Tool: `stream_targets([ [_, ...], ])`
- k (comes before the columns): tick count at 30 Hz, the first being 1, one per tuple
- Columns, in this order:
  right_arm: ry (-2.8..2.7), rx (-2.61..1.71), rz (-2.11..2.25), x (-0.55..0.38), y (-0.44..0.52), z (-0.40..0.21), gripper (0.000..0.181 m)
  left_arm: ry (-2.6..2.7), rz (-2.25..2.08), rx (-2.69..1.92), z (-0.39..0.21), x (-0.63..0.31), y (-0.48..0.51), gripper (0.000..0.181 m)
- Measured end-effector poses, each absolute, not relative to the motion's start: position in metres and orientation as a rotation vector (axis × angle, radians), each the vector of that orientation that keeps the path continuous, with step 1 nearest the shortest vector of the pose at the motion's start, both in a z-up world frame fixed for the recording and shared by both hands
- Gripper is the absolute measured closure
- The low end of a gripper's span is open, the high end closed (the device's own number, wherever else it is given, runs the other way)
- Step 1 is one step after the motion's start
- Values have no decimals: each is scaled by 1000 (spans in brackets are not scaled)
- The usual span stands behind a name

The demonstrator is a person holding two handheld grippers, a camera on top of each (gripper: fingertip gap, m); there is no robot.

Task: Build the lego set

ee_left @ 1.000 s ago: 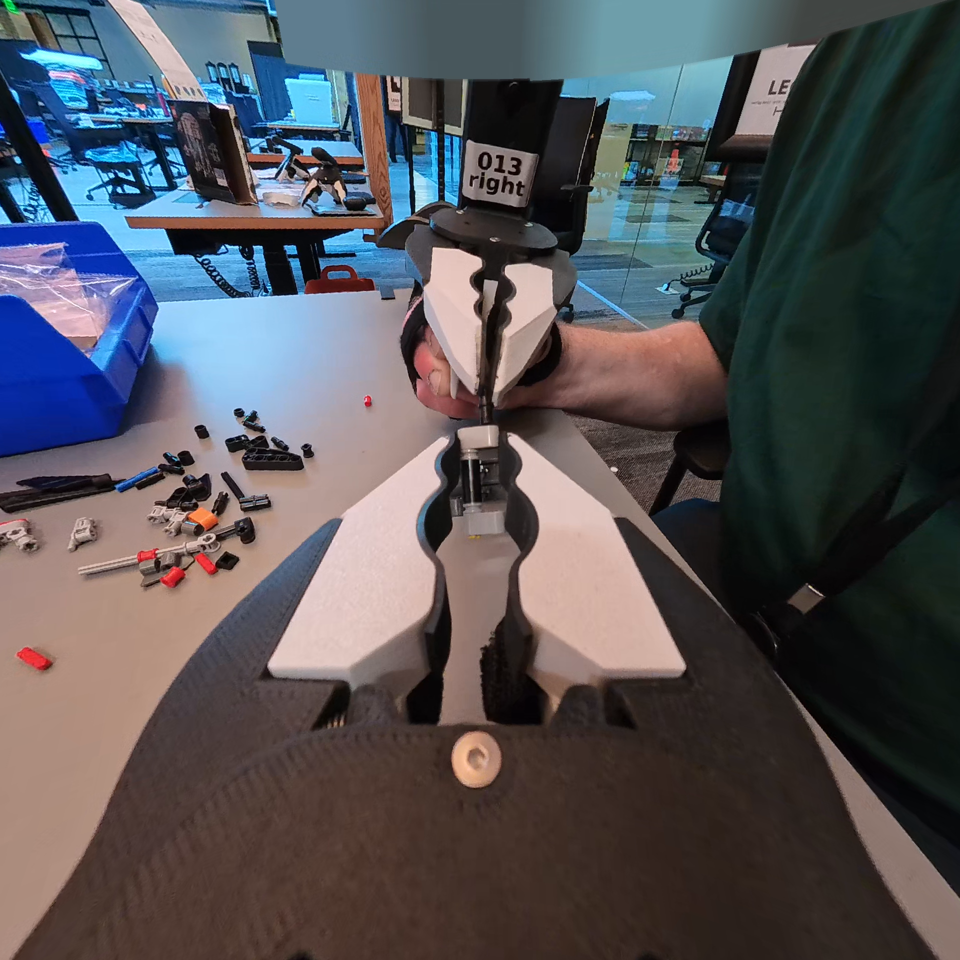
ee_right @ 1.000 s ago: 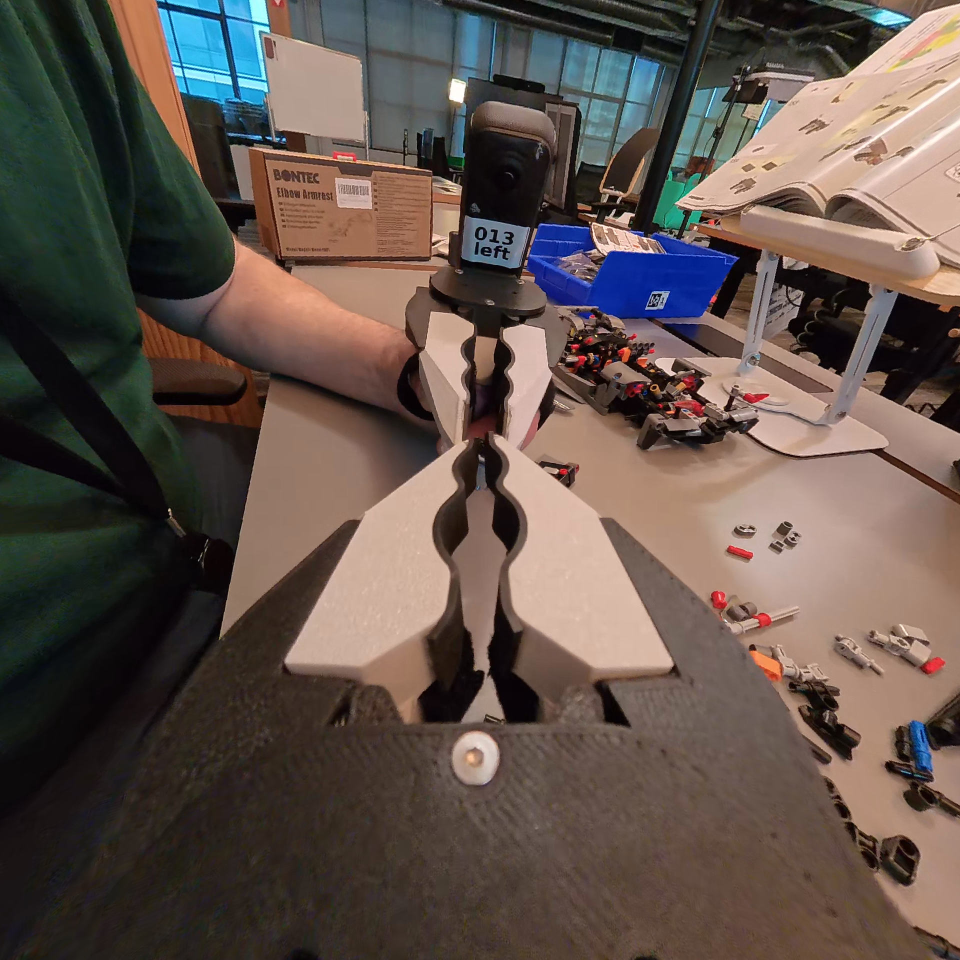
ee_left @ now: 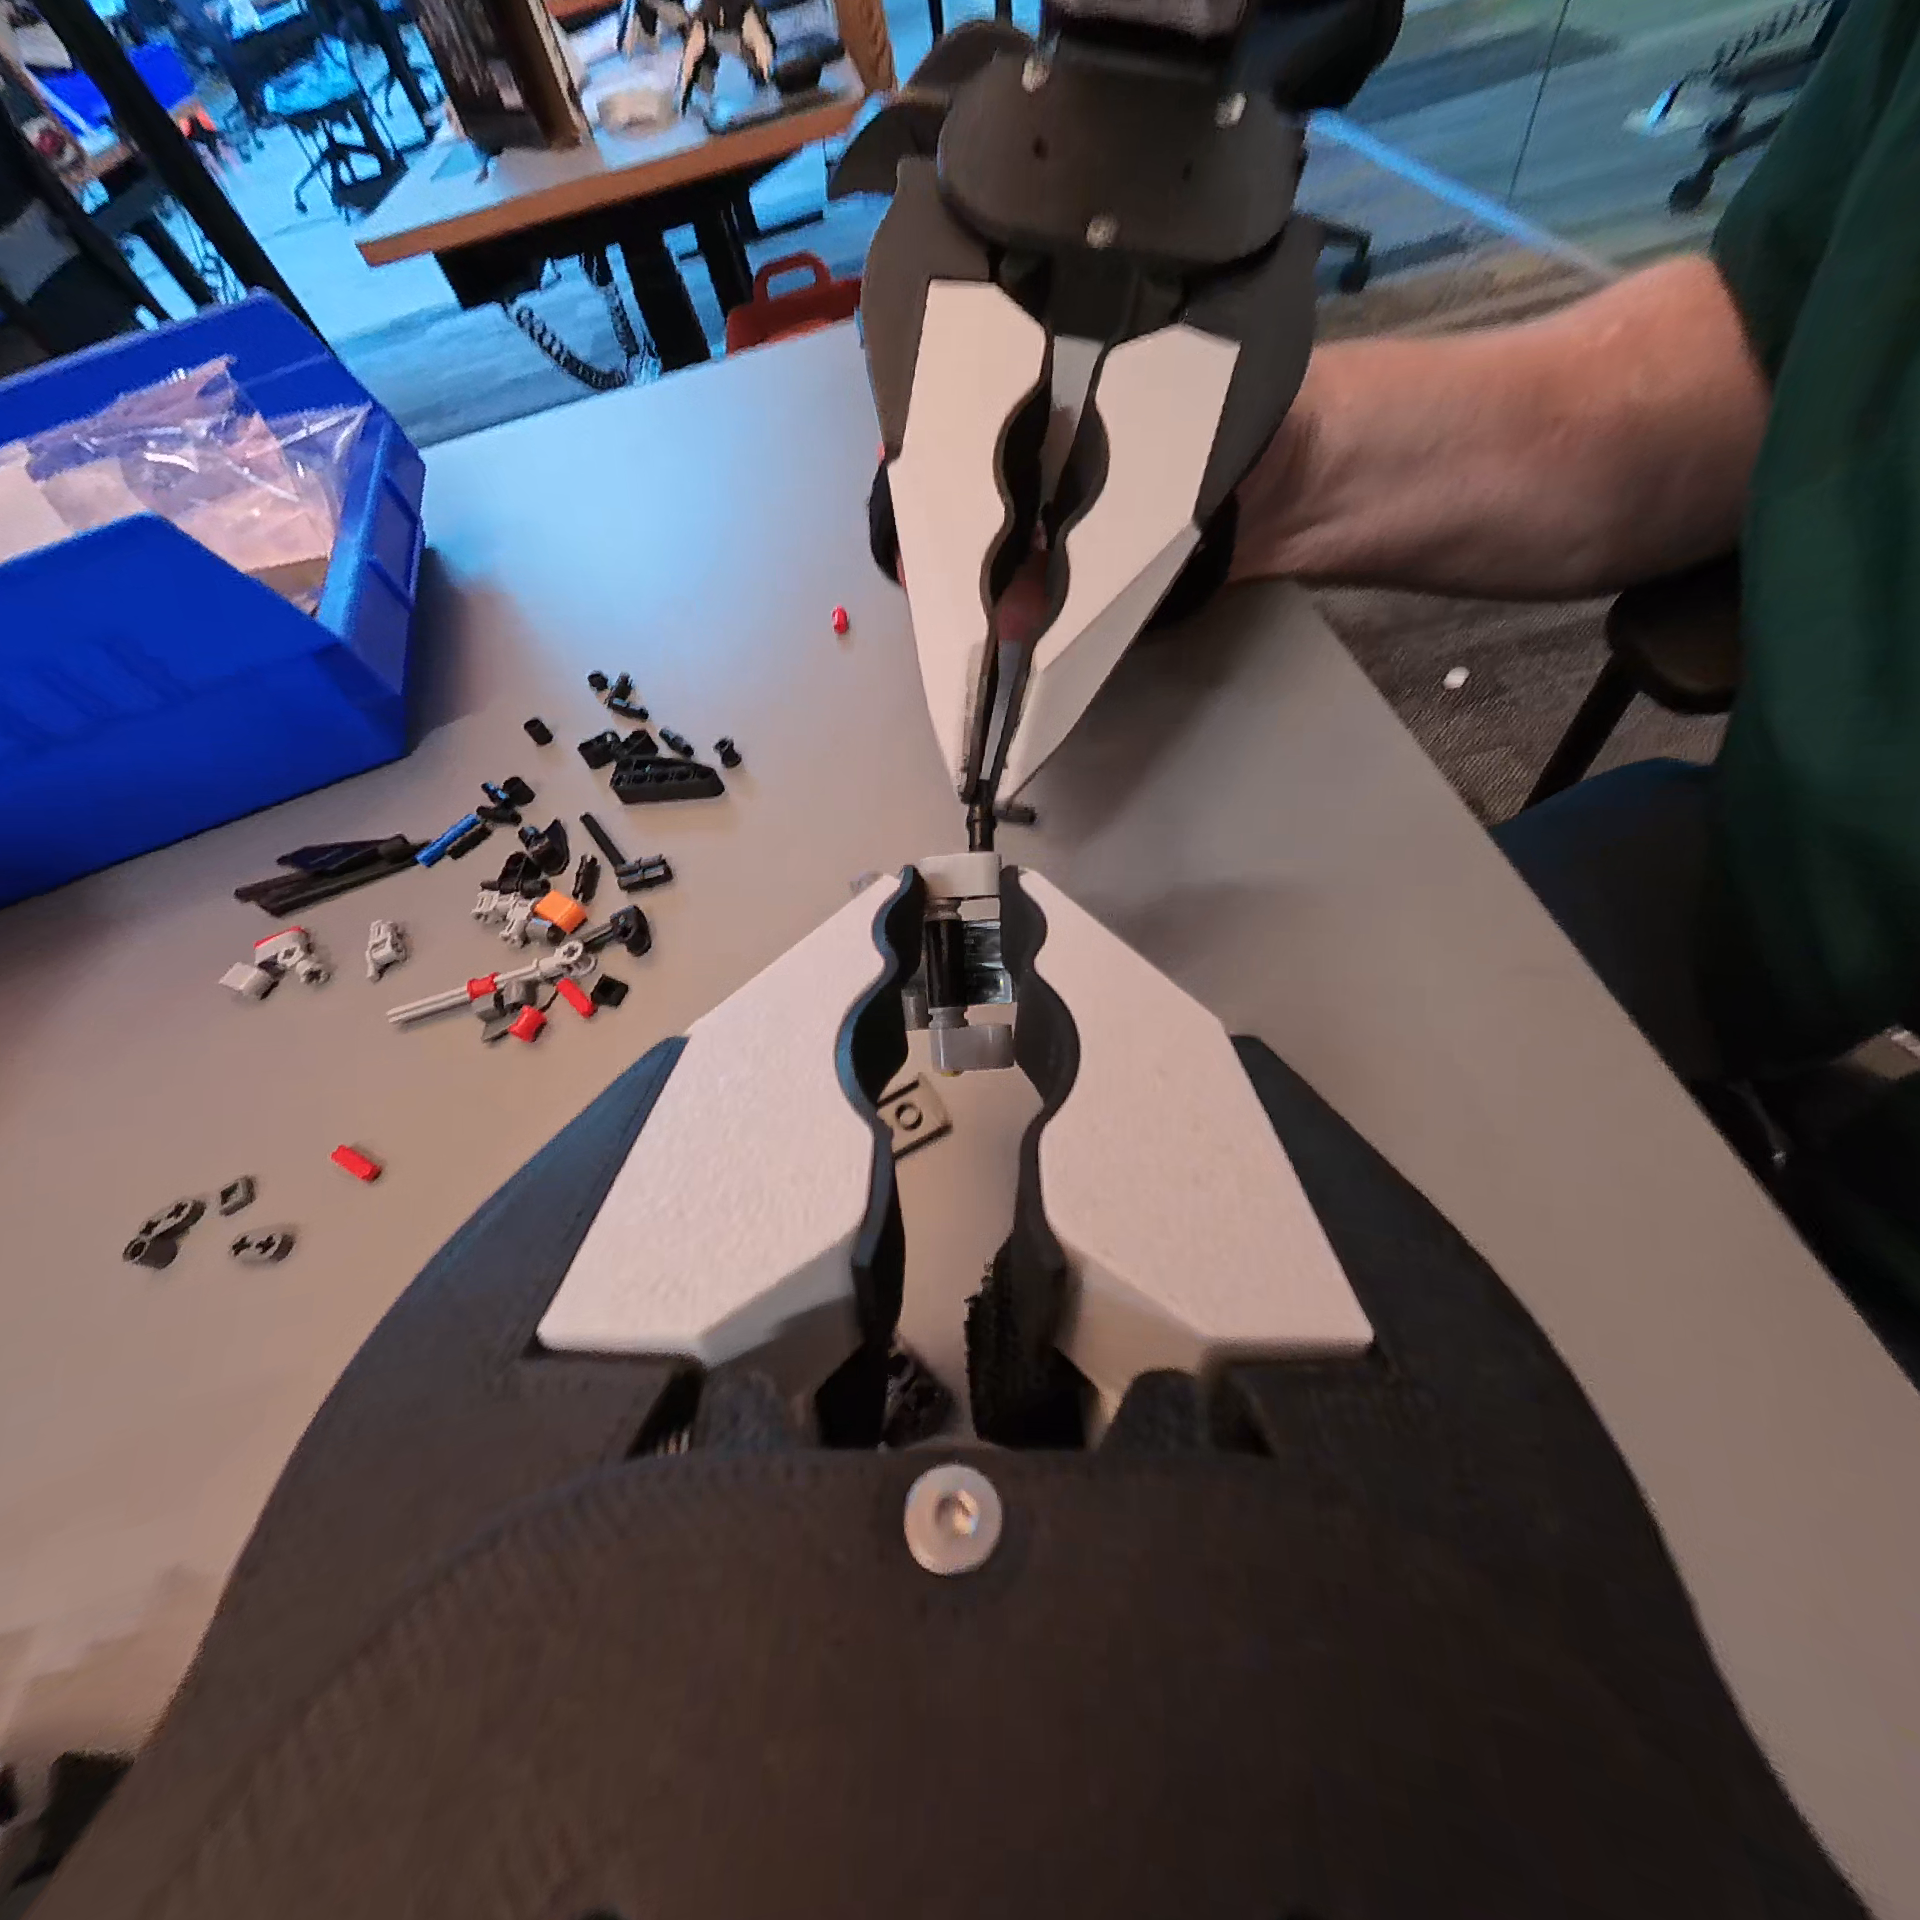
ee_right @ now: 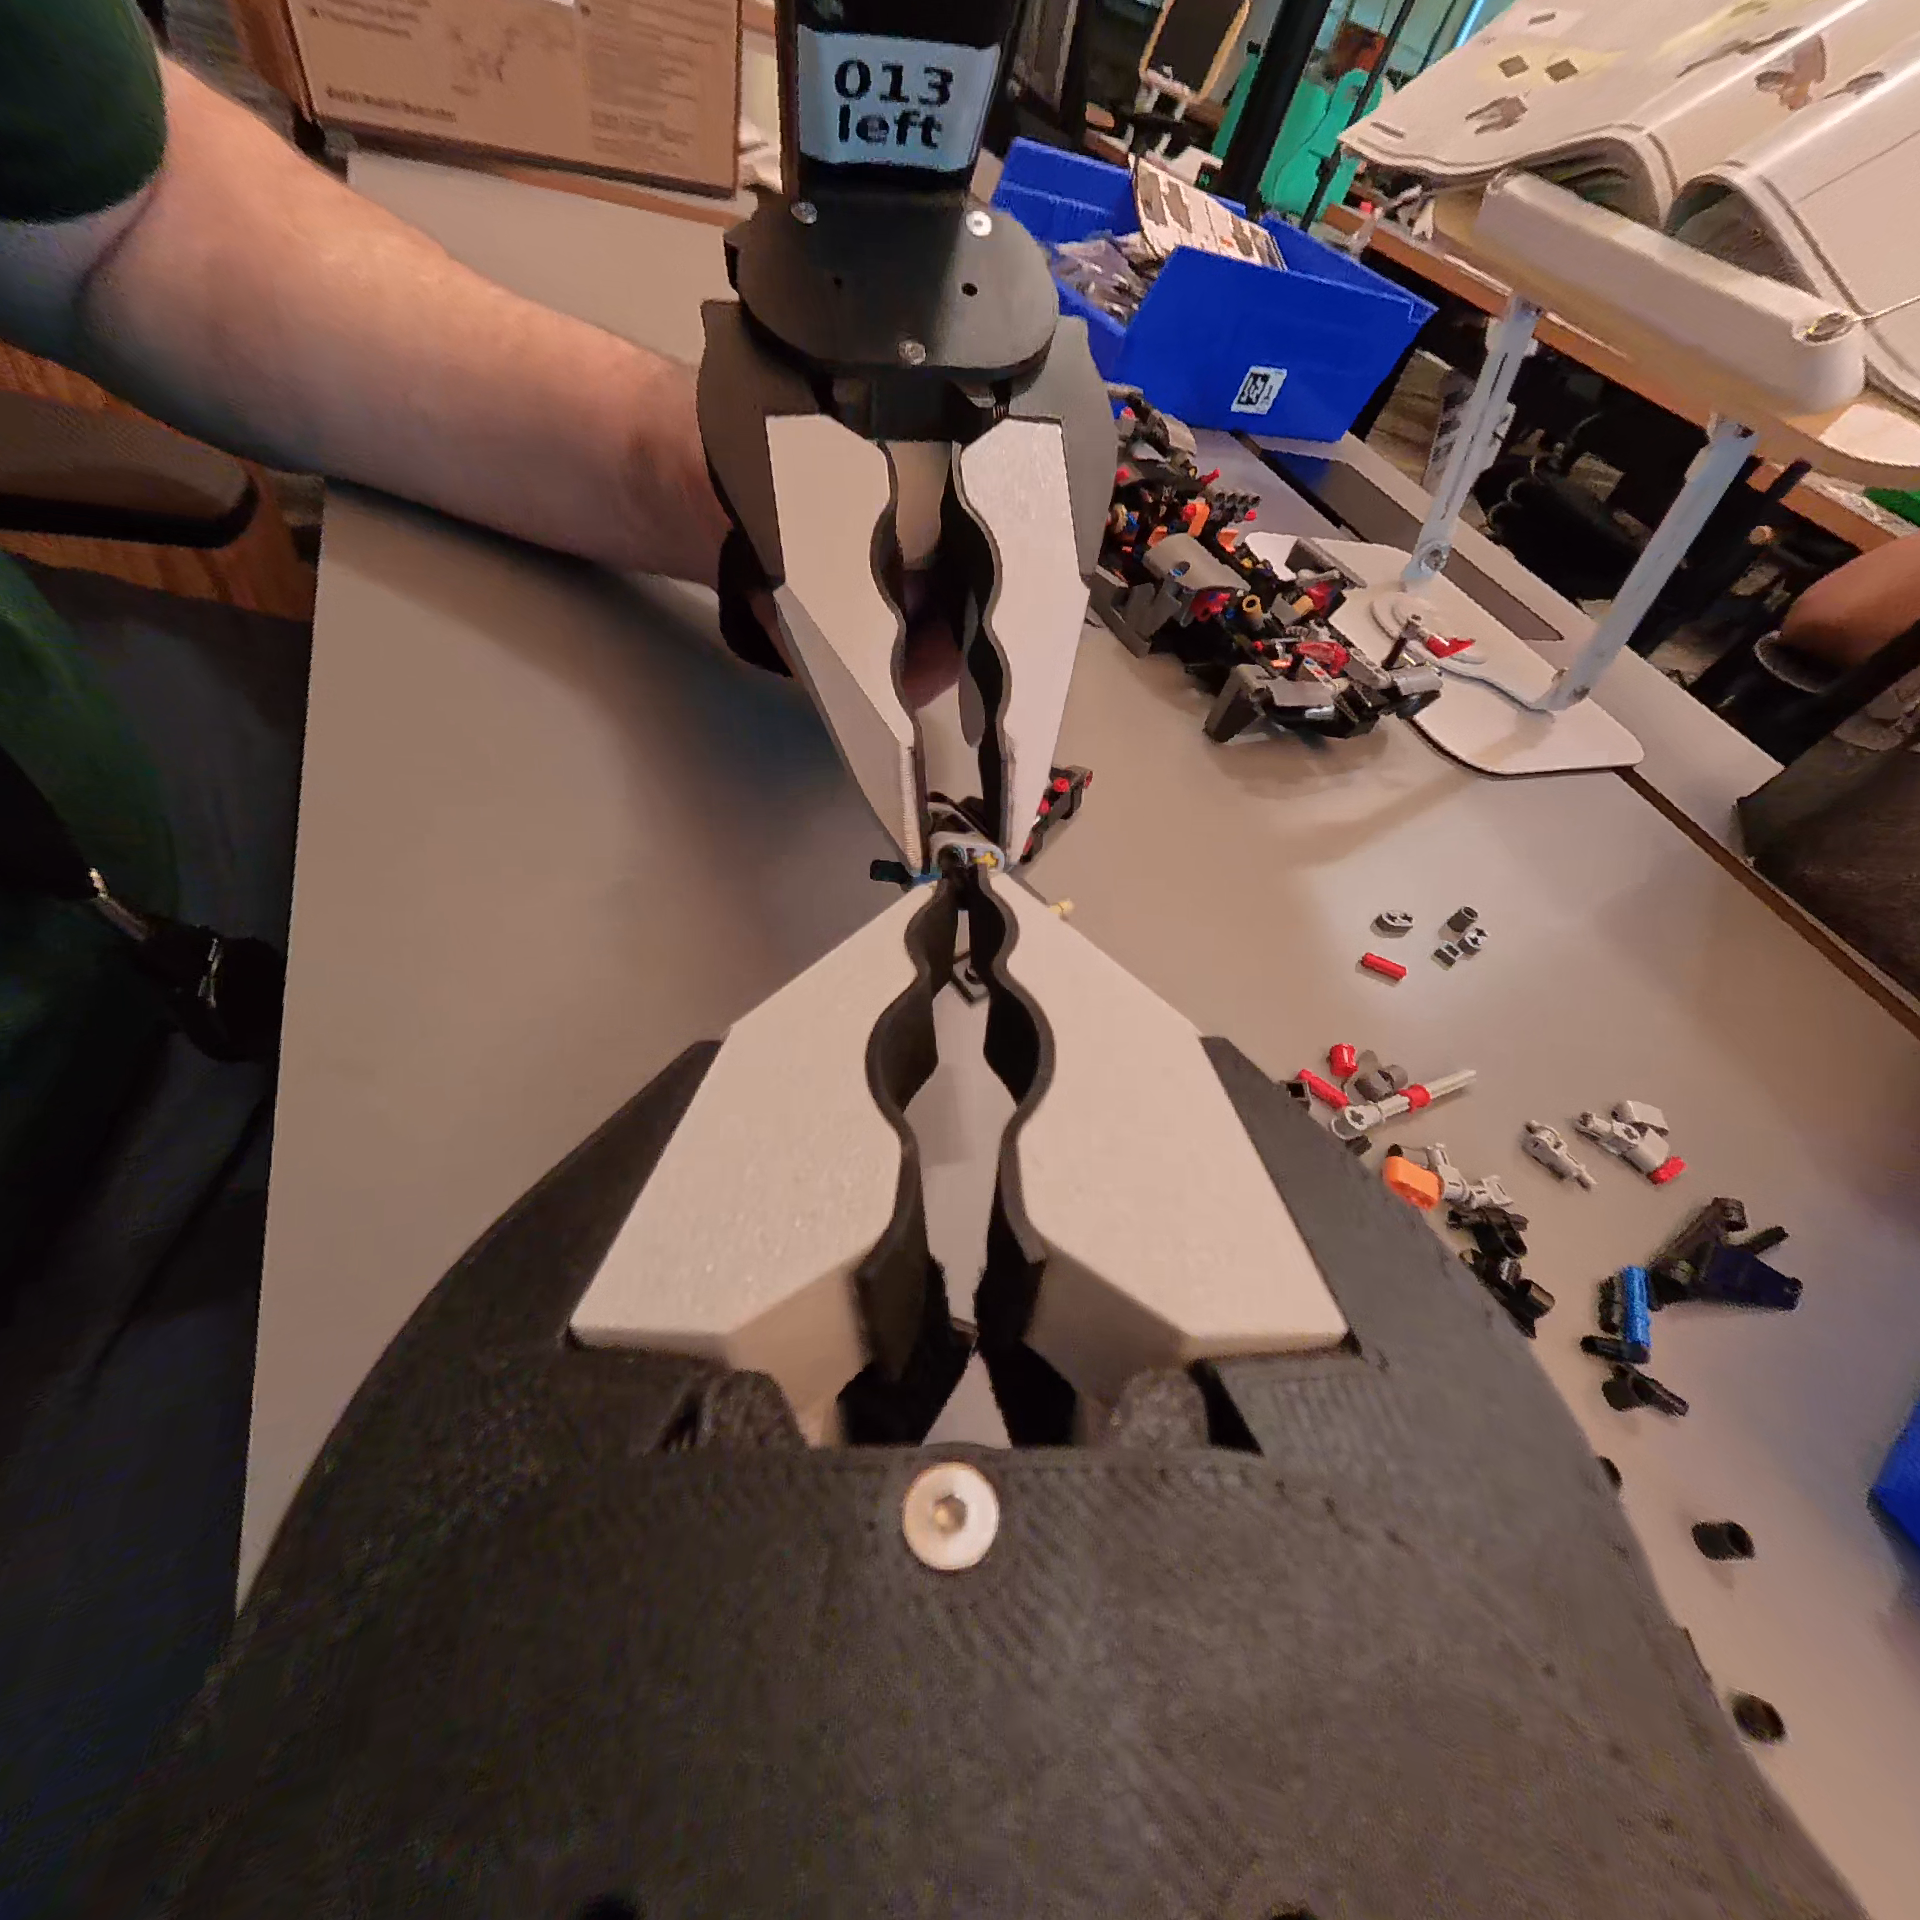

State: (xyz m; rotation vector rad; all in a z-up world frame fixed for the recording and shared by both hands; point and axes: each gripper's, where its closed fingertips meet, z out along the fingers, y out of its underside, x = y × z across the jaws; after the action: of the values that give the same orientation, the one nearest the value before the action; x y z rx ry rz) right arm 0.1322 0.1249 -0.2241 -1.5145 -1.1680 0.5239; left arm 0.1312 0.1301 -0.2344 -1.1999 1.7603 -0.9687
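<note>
Two grippers meet tip to tip above a grey table [ee_left: 1195,727], each clamped on a lego part.

Left gripper [ee_left: 961,883] pinches a small grey, white and black sub-assembly [ee_left: 966,966]; right gripper [ee_left: 982,800] is closed on a thin black pin [ee_left: 980,821] just above it. Loose pieces [ee_left: 540,914] lie scattered to the left, near a blue bin [ee_left: 208,665] holding clear bags. Only the right wrist view shows the partly built model [ee_right: 1247,613], a second blue bin [ee_right: 1268,332], and an open instruction book [ee_right: 1662,135] on a white stand.
</note>
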Motion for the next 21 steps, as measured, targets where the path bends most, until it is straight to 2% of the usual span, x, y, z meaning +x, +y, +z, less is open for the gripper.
stream_targets([
  [9, -1221, -1566, 412, 131, 130, -240, 181, 1829, -832, -1262, -252, 131, 137, 169],
  [21, -1180, -1529, 535, 130, 125, -229, 181, 1775, -886, -1207, -240, 132, 132, 170],
])
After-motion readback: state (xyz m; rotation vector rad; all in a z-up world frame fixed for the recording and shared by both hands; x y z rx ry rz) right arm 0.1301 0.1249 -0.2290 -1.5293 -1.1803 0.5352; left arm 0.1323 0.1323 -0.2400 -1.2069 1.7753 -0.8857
